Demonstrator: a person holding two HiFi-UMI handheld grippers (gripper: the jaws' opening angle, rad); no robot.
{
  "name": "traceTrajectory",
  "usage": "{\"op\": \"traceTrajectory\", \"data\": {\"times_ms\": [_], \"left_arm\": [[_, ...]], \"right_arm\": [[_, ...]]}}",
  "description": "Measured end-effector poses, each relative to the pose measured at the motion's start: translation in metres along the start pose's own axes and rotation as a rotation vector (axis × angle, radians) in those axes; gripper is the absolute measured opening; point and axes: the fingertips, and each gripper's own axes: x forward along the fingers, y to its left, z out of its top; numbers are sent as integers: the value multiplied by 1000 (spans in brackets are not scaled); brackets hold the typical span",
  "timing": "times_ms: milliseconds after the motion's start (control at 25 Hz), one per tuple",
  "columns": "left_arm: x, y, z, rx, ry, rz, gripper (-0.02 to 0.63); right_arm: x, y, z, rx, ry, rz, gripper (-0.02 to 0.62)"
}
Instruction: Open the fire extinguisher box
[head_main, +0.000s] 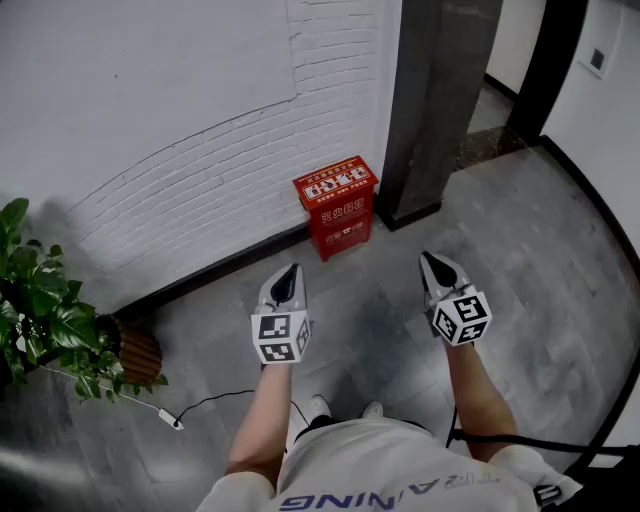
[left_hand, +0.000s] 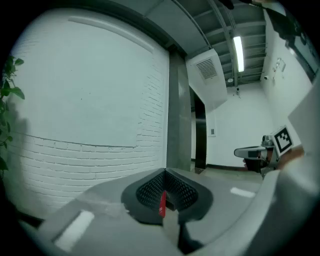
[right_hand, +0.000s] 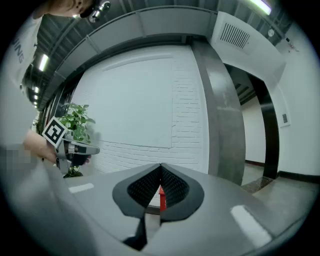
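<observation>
- Two claws held side by side above the grey floor (head_main: 380, 330), left claw (head_main: 288, 275) and right claw (head_main: 437, 268), each pinched fully together on nothing.
- Red fire extinguisher box (head_main: 338, 205) standing closed at the foot of the white brick wall (head_main: 150, 130), ahead of both claws and well apart from them.
- Seen in each gripper view only as a red sliver past the closed jaws.
- Dark pillar (head_main: 435, 100) just right of the box.
- Potted plant (head_main: 45, 310) far left along the wall, thin cable (head_main: 215, 400) trailing across the floor nearby.
</observation>
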Motion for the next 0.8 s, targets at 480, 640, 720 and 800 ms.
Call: {"op": "traceTrajectory", "data": {"times_ms": [480,640,720,800], "left_arm": [[33,-21,-17,-36,6,79,5],[72,-12,-13,-35,3,71,5],[95,-2,-14,-38,4,67,5],[123,11,-16,-47,7,66,5]], "right_arm": [[13,-52,-20,14,17,63,6],[45,-75,-22,12,17,60,7],[67,-84,-26,10,24,62,7],[91,-94,-28,4,31,65,7]]}}
